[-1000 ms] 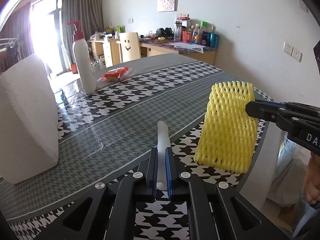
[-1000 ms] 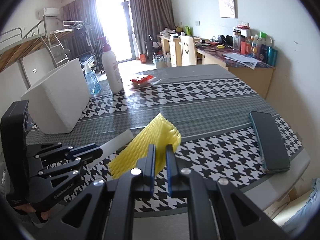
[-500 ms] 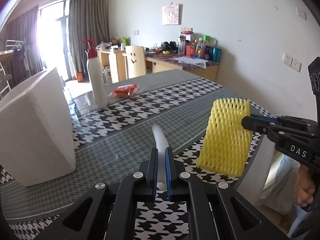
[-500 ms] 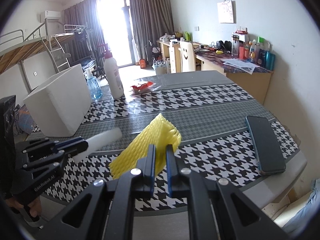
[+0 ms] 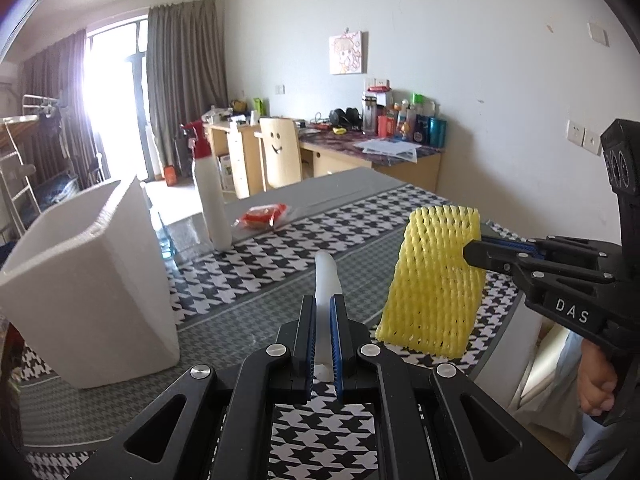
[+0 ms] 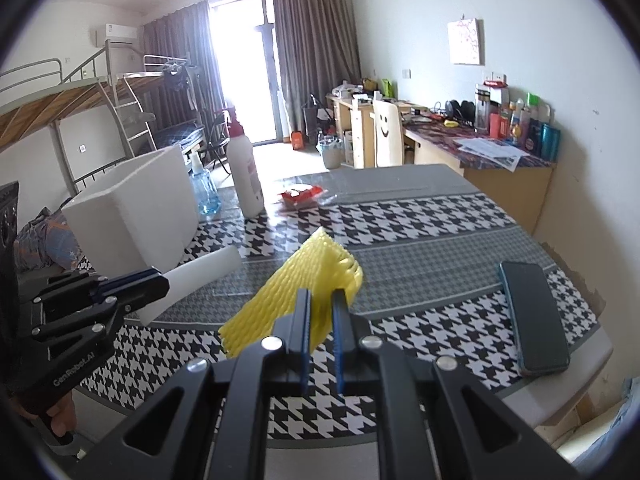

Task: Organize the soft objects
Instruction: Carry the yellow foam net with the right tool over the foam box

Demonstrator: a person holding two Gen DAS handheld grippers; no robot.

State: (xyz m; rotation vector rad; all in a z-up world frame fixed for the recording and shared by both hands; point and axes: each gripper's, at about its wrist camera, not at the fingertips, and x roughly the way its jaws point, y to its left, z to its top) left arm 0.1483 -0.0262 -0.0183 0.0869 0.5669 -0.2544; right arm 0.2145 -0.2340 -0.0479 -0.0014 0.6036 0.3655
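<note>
The yellow foam net sleeve [image 5: 434, 280] hung in the air above the near edge of the houndstooth table [image 5: 360, 216], pinched at its upper right edge by the right gripper [image 6: 320, 332], whose jaws were clenched on the mesh so that the sleeve drooped forward and left of them in the right wrist view. The white foam sheet [image 5: 325, 280] was likewise off the table, clamped edge-on between the jaws of the left gripper [image 5: 323, 344] and sticking straight out ahead of them. Both soft pieces seemed to be mid-carry, the step apparently being transport toward the open white foam box [image 5: 88, 280], which stood on the table to the left, well apart from the sleeve and nearer the sheet. The next move would likely call for swinging each piece over the box's open top and easing the jaws apart only once the piece was above the opening, since such light foam could snag on the rim or drift. Behind the box stood a white pump bottle [image 5: 210, 196]; a phone [image 6: 532, 316] lay at the table's right edge.
</note>
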